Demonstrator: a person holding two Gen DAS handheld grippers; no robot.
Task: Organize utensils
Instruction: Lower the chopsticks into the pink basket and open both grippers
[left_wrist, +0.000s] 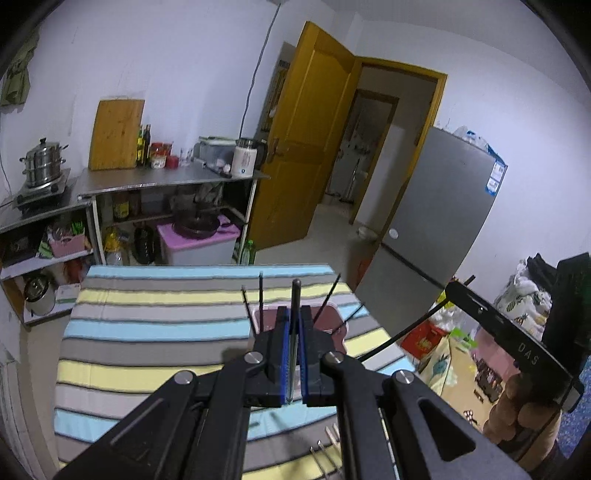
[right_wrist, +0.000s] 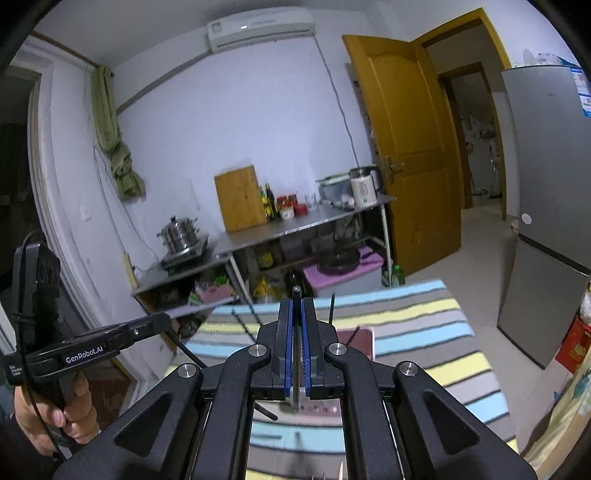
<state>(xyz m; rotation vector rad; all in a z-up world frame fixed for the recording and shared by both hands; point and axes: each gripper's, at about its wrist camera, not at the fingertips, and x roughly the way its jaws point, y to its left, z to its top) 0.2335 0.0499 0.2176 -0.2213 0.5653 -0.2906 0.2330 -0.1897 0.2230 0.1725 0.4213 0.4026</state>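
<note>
1. Blue ribbed pads are lining the black left gripper (left_wrist: 294, 332), whose jaws are clamped together on a slim metal utensil with a dark rounded handle (left_wrist: 296, 295), the handle standing up past the fingertips.
2. Black and blue in the same way, the right gripper (right_wrist: 295, 332) is pinching a second thin utensil with a dark handle tip (right_wrist: 296, 291); a flat silvery part is showing below the pads, though whether it is a spoon, fork or knife cannot be told.
3. Just beyond both grippers, a pinkish plastic holder box (left_wrist: 325, 314) is sitting on the table, with several thin dark sticks, likely chopsticks (left_wrist: 260, 295), leaning out of it at spread angles.
4. Under it all, a soft cloth striped in blue, yellow, grey and white (left_wrist: 147, 325) is covering the table, lying smooth and matte.
5. Near the lower edge of the left view, a few pale pointed utensils (left_wrist: 325, 450) are lying loose on the cloth.
6. Judging by this, the sorting is partway along: some pieces are already standing in the holder, two are being carried, and the loose ones are waiting.
7. In the left view a person's hand (left_wrist: 517, 417) is gripping the other tool's handle.
</note>
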